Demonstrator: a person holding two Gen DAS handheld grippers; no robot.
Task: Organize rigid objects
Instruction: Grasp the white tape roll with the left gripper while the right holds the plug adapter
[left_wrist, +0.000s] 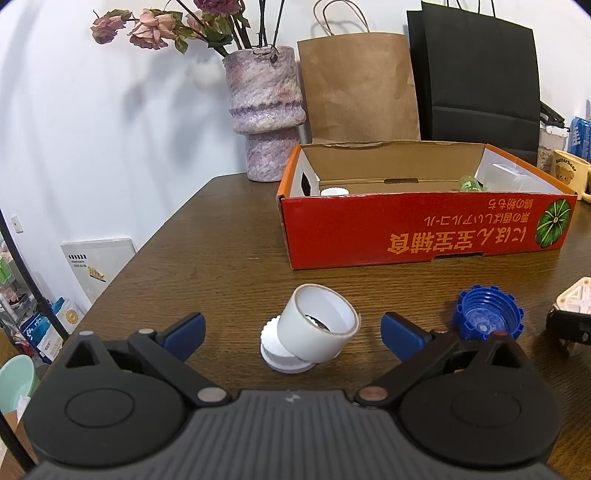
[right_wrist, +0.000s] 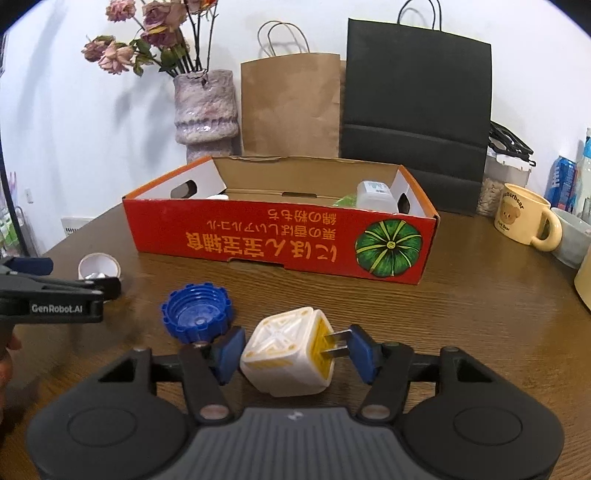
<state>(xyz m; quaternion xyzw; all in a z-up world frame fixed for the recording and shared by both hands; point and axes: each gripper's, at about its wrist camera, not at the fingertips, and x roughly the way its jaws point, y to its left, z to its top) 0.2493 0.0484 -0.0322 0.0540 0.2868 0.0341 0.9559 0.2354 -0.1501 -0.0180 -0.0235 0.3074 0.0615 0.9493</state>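
Two grippers work low over the counter (left_wrist: 221, 236): the right gripper (right_wrist: 295, 349) stands half open around a white plug adapter (right_wrist: 286, 350), its pads just clear of the body and prongs, while the left gripper (left_wrist: 291, 332) is spread wide in front of a tape roll (left_wrist: 319, 326) propped on a white cap (left_wrist: 282, 356). Beside them a blue cap (right_wrist: 197, 317) lies loose, probably awaiting sorting. Farther back, the red carton (right_wrist: 280, 240) with upside-down Japanese print and a pumpkin picture holds items, and a mug (right_wrist: 524, 218) reads "Butterbear".
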